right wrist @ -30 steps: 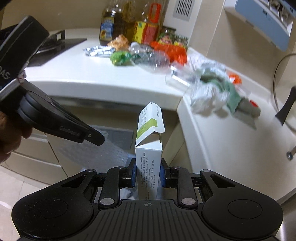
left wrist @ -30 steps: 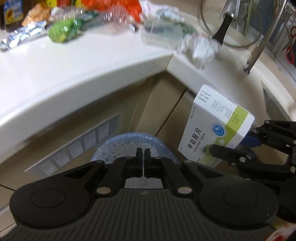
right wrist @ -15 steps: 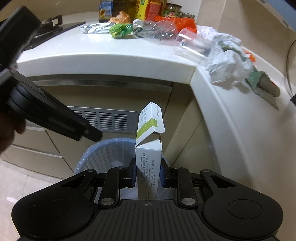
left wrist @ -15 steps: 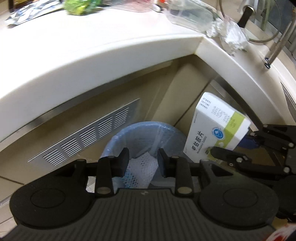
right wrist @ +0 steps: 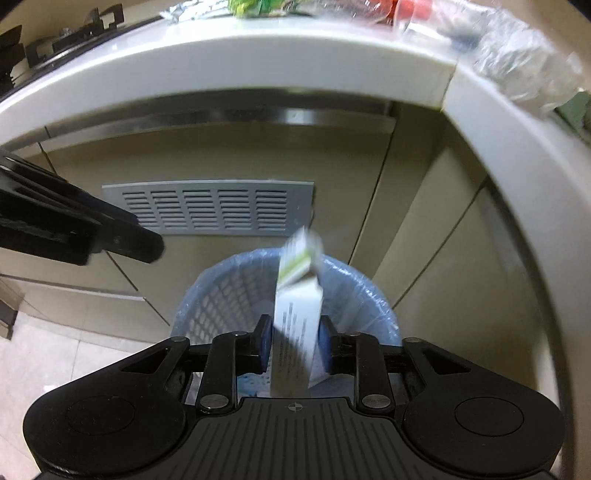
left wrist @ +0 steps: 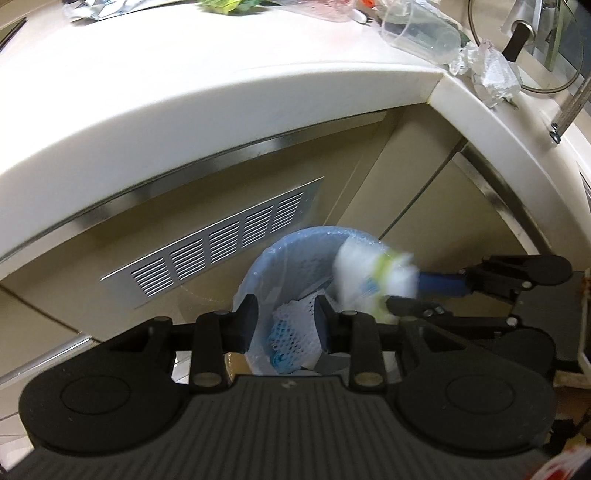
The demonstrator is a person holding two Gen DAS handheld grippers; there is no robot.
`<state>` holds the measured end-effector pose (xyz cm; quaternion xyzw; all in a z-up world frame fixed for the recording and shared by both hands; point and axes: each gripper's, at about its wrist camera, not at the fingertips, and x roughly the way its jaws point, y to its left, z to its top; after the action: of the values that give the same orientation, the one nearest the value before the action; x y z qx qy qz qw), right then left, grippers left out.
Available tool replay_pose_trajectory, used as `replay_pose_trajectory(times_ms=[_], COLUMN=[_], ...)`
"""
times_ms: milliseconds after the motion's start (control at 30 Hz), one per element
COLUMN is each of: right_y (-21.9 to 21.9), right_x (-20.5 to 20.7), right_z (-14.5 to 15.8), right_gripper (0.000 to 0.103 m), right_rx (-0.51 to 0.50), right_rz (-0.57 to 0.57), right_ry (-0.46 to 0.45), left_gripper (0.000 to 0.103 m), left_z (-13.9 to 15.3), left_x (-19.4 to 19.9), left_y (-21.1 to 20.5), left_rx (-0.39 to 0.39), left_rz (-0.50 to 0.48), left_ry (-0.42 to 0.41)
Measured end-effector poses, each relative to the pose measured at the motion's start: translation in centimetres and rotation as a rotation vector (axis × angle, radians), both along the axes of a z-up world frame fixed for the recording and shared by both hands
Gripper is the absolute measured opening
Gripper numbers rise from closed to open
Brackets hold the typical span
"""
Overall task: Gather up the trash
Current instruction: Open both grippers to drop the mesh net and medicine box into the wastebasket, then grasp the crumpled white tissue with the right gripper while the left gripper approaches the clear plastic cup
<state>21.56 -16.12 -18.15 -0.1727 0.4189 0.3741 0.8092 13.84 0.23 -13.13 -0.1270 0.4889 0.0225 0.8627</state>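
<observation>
A bin lined with a pale blue bag (left wrist: 295, 236) (right wrist: 221, 280) stands on the floor below the counter corner, with white netting and other scraps inside. My right gripper (right wrist: 294, 343) (left wrist: 410, 295) hangs over its rim, and its jaws are opening. The white and green carton (right wrist: 297, 295) (left wrist: 369, 277) stands tilted and blurred between them, loose from the blue pads. My left gripper (left wrist: 284, 325) is open above the bin with nothing between its fingers. One of its fingers (right wrist: 122, 240) shows at the left of the right wrist view.
The white counter (left wrist: 184, 92) curves overhead, carrying a clear plastic cup (left wrist: 421, 31), crumpled plastic (left wrist: 487, 70) and a green wrapper (left wrist: 229, 5). A vent grille (left wrist: 221, 243) sits in the cabinet front behind the bin. A hob (right wrist: 74, 33) is at far left.
Both grippers have sunk from counter height toward the bin. The left jaws went from shut to open. The right jaws have parted, and the carton has tipped and begun to drop.
</observation>
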Motion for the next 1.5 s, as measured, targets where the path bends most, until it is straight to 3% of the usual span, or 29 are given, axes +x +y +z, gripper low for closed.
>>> replay_pose_trajectory(times_ms=[33, 300, 767, 1100, 1200, 1333, 1500], right_y=[-0.1, -0.1, -3.2, -6.7, -7.2, -7.8, -8.3], right_x=[0.2, -0.3, -2.6, -1.8, -1.1, -0.1, 1.4], right_z=[-0.1, 1.5, 11.8, 16.0, 16.6, 17.1, 17.6], right_gripper=[0.054, 0.055, 0.056, 0.066, 0.070, 0.079, 0.083], right_rx=[0.004, 0.014, 0.155, 0.249, 0.264, 0.277, 0.271], right_rz=[-0.006, -0.023, -0.082, -0.195, -0.225, -0.261, -0.301], right_ry=[0.005, -0.004, -0.169, -0.219, -0.223, -0.225, -0.210], left_gripper=[0.028, 0.028, 0.031, 0.036, 0.040, 0.057, 0.070], left_z=[0.0, 1.0, 6.9, 10.4, 11.2, 12.1, 12.9], left_x=[-0.2, -1.5, -1.1, -0.2, 0.3, 1.2, 2.4], left_y=[0.1, 0.3, -0.9, -1.5, -1.7, -1.9, -2.5], left_rx=[0.002, 0.007, 0.023, 0.034, 0.037, 0.044, 0.059], left_rz=[0.004, 0.010, 0.007, 0.034, 0.036, 0.045, 0.042], left_ry=[0.001, -0.016, -0.175, -0.245, -0.266, -0.288, -0.297])
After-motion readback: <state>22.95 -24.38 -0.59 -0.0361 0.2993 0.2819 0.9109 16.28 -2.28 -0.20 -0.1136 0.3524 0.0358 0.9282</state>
